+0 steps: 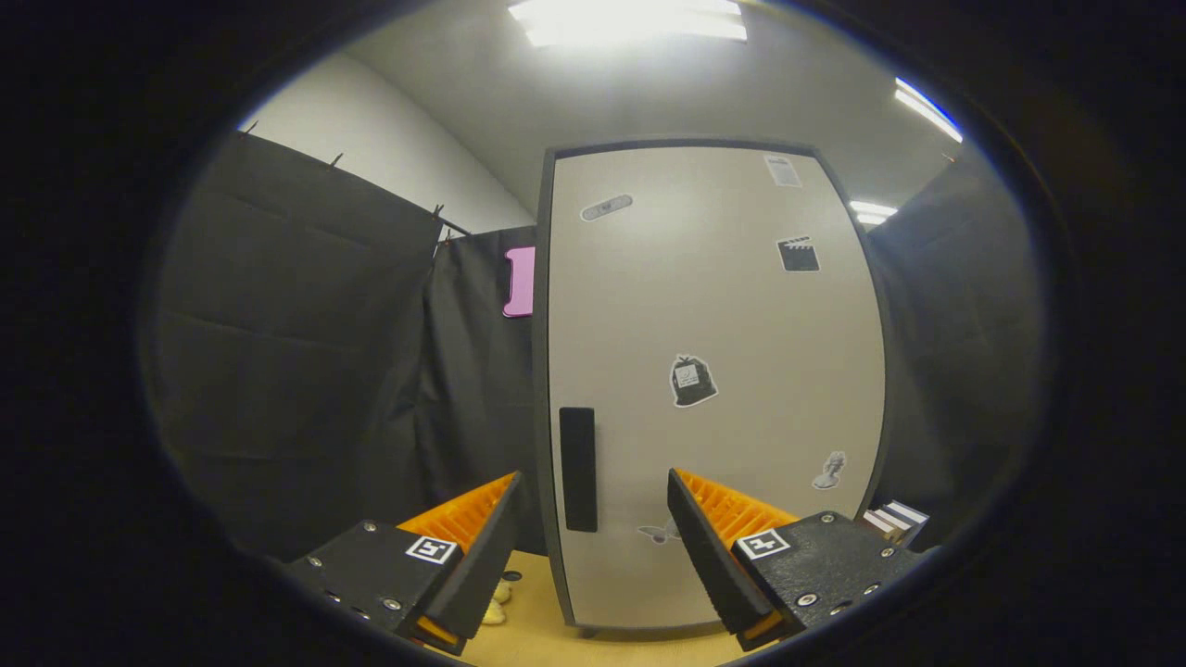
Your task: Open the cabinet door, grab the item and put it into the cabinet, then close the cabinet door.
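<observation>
Pale grey panel: the cabinet door (713, 371) stands shut and upright, framed by a dark edge, straight ahead of the claw.
Handle: a dark vertical handle (577, 468) sits low on the door near its 9 o'clock edge, just ahead of the gap between the fingers and nearer the left finger.
Claw: the claw (593, 547) is released, its two fingers spread wide with nothing between them; they touch neither the door nor the handle.
Stickers: several small stickers dot the door, among them a bag-shaped one (692, 381) near the middle, a clapperboard (798, 254) toward 1 o'clock, a plaster-shaped one (606, 207) toward 11 o'clock, and a small figure (830, 471) toward 4 o'clock.
Table: a light wooden table (547, 639) carries the cabinet and shows between the fingers at 6 o'clock.
Item: a small pale yellowish item (498, 602) lies on the table just beside the left finger, at 7 o'clock from the door's foot, partly hidden by that finger; what it is cannot be told.
Books: a small stack of books (894, 519) lies at 4 o'clock from the door, beyond the right finger.
Surround: black cloth (296, 371) hangs at 9 o'clock of the cabinet, and a ceiling light (630, 20) glows at 12 o'clock.
</observation>
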Available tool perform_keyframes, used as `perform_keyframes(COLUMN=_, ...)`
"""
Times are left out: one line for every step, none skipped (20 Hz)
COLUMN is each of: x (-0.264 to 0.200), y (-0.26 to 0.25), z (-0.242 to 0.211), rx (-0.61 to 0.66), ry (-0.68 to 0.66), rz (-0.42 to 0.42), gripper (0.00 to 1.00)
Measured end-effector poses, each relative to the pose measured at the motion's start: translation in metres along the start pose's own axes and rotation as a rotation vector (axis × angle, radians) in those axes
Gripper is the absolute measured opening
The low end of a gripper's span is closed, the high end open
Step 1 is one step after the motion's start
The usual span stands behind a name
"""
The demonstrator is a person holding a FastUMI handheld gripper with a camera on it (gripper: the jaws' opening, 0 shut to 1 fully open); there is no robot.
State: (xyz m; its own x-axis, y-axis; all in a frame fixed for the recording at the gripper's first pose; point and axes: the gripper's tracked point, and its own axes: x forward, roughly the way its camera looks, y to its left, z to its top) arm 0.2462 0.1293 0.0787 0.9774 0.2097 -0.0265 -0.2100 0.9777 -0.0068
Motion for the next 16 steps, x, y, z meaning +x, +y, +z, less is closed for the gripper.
perform_keyframes(x=0.01, y=0.002, z=-0.005, rx=0.004, ry=0.016, rz=0.001, gripper=0.93)
perform_keyframes(x=0.02, y=0.003, z=-0.009, rx=0.007, ry=0.035, rz=0.001, gripper=0.93)
perform_keyframes(x=0.027, y=0.006, z=-0.014, rx=0.012, ry=0.052, rz=0.005, gripper=0.93)
perform_keyframes(x=0.036, y=0.008, z=-0.015, rx=0.02, ry=0.058, rz=0.007, gripper=0.92)
perform_keyframes(x=0.045, y=0.01, z=-0.015, rx=0.027, ry=0.055, rz=0.005, gripper=0.92)
perform_keyframes(x=0.055, y=0.009, z=-0.015, rx=0.031, ry=0.054, rz=-0.005, gripper=0.89)
perform_keyframes(x=0.063, y=0.008, z=-0.018, rx=0.032, ry=0.06, rz=-0.019, gripper=0.87)
perform_keyframes(x=0.071, y=0.007, z=-0.022, rx=0.032, ry=0.074, rz=-0.03, gripper=0.82)
perform_keyframes(x=0.077, y=0.008, z=-0.026, rx=0.033, ry=0.088, rz=-0.032, gripper=0.79)
perform_keyframes(x=0.084, y=0.009, z=-0.032, rx=0.033, ry=0.107, rz=-0.035, gripper=0.72)
perform_keyframes(x=0.089, y=0.008, z=-0.037, rx=0.032, ry=0.124, rz=-0.04, gripper=0.67)
perform_keyframes(x=0.092, y=0.009, z=-0.041, rx=0.034, ry=0.135, rz=-0.039, gripper=0.59)
perform_keyframes(x=0.094, y=0.01, z=-0.041, rx=0.04, ry=0.136, rz=-0.033, gripper=0.54)
perform_keyframes(x=0.095, y=0.012, z=-0.041, rx=0.042, ry=0.134, rz=-0.035, gripper=0.43)
perform_keyframes(x=0.095, y=0.01, z=-0.041, rx=0.022, ry=0.128, rz=-0.038, gripper=0.38)
perform_keyframes(x=0.094, y=0.011, z=-0.041, rx=0.003, ry=0.125, rz=-0.039, gripper=0.33)
